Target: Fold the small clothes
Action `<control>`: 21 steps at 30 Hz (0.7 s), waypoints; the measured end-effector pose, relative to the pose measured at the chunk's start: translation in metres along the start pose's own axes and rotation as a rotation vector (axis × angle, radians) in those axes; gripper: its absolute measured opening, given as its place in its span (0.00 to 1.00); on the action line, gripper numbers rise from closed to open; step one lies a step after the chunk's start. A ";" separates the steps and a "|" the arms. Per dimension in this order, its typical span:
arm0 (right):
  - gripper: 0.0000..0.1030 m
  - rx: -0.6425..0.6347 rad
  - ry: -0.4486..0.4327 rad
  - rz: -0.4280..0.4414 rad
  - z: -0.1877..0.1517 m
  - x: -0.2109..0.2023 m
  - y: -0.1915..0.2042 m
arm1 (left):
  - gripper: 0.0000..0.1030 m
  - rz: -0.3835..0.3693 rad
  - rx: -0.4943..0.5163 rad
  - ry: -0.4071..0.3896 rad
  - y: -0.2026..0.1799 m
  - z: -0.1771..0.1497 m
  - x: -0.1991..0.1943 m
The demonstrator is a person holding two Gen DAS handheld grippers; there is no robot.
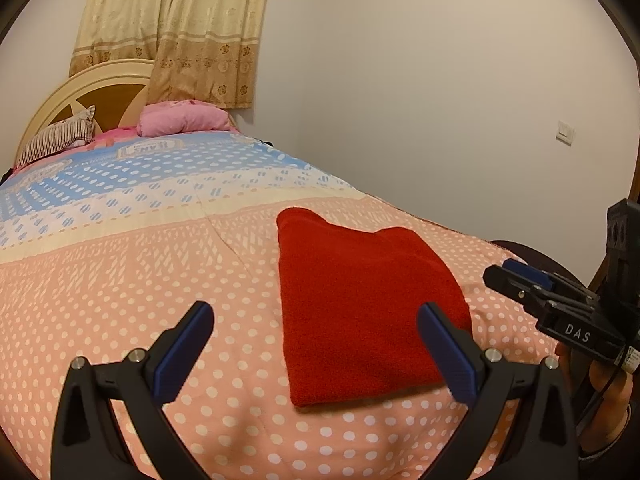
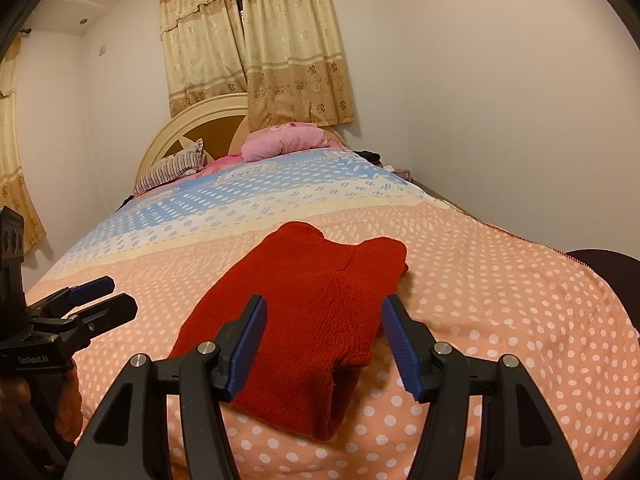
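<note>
A red knitted garment [image 1: 360,312] lies folded flat on the dotted pink bedspread [image 1: 120,300]. My left gripper [image 1: 316,320] is open and empty, hovering above the garment's left near part. In the right wrist view the garment [image 2: 316,312] lies straight ahead. My right gripper [image 2: 324,320] is open and empty, its jaws straddling the garment's near end from above. The right gripper also shows at the right edge of the left wrist view [image 1: 516,276], and the left gripper at the left edge of the right wrist view [image 2: 112,292].
Pillows [image 2: 280,142] and a round headboard [image 2: 200,120] stand at the bed's far end under curtains [image 2: 256,40]. A white wall [image 1: 440,100] runs along the bed's right side. A dark rounded object [image 2: 600,268] sits past the bed's right edge.
</note>
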State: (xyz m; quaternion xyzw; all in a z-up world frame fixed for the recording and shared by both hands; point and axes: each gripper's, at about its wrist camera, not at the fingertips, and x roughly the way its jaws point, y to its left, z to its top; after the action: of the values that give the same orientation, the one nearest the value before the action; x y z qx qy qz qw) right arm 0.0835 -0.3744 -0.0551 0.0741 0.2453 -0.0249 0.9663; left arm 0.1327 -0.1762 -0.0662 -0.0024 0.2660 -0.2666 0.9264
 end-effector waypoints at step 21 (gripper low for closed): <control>0.59 0.019 -0.031 -0.008 -0.002 -0.004 -0.003 | 1.00 -0.005 0.049 0.005 -0.011 0.000 -0.002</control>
State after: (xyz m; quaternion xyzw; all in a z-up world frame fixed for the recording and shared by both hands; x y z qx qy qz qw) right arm 0.0789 -0.3770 -0.0556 0.0818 0.2302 -0.0323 0.9692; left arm 0.1258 -0.1844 -0.0635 0.0204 0.2615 -0.2754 0.9249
